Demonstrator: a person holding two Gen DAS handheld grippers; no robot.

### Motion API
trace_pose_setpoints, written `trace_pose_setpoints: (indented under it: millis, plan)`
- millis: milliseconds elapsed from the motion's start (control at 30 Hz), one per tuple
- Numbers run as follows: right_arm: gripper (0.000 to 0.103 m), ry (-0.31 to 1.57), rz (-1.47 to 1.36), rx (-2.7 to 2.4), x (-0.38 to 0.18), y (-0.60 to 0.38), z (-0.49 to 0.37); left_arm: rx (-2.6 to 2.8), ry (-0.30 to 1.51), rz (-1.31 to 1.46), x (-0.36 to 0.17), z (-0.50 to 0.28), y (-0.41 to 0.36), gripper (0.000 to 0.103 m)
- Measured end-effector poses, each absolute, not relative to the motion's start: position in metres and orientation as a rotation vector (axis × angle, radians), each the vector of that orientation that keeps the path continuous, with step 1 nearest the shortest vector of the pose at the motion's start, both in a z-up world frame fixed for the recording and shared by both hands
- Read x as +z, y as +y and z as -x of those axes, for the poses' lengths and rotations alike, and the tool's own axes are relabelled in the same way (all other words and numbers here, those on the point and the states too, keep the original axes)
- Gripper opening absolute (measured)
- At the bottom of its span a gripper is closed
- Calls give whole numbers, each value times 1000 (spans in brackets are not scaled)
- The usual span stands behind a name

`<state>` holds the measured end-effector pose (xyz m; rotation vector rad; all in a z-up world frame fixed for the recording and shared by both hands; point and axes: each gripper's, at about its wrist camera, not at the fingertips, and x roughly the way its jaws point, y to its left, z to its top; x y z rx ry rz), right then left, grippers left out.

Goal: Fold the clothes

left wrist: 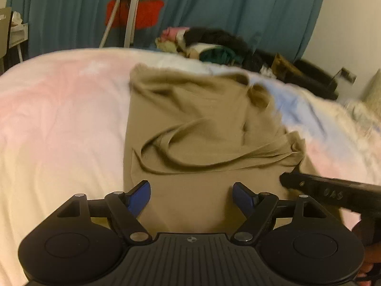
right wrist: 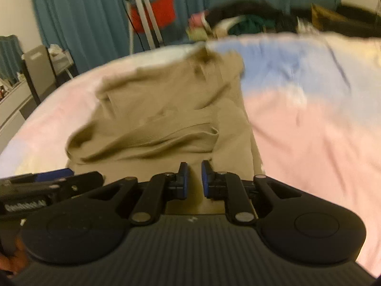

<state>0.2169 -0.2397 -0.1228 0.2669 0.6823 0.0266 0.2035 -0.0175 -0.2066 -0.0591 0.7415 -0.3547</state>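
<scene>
A tan garment (left wrist: 190,119) lies partly folded on the bed, with its neckline and sleeve doubled over its middle; it also shows in the right wrist view (right wrist: 166,109). My left gripper (left wrist: 191,190) is open just above the garment's near part, holding nothing. My right gripper (right wrist: 194,176) has its jaws nearly closed with a narrow gap over the garment's near edge; I cannot tell whether cloth is pinched. Its side shows at the right of the left wrist view (left wrist: 333,193). The left gripper appears at the left of the right wrist view (right wrist: 47,178).
The bed cover (left wrist: 59,119) is pink, white and blue. A pile of other clothes (left wrist: 209,45) lies at the far edge. A tripod (left wrist: 128,12) and a teal curtain (left wrist: 238,4) stand behind the bed. A desk and chair (right wrist: 35,71) stand at the left.
</scene>
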Motion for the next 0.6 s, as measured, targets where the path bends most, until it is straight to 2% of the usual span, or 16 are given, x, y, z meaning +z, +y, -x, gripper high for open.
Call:
trace_pose_setpoints:
  millis: [167, 400, 600]
  plan:
    - [11, 679, -277, 13, -123, -241, -210, -325, 712, 26, -206, -216, -26, 79]
    - [15, 687, -264, 21, -123, -234, -200, -230, 675, 119, -203, -243, -14, 79]
    - [16, 682, -284, 5, -113, -233, -192, -247, 728, 158, -191, -205, 4, 81]
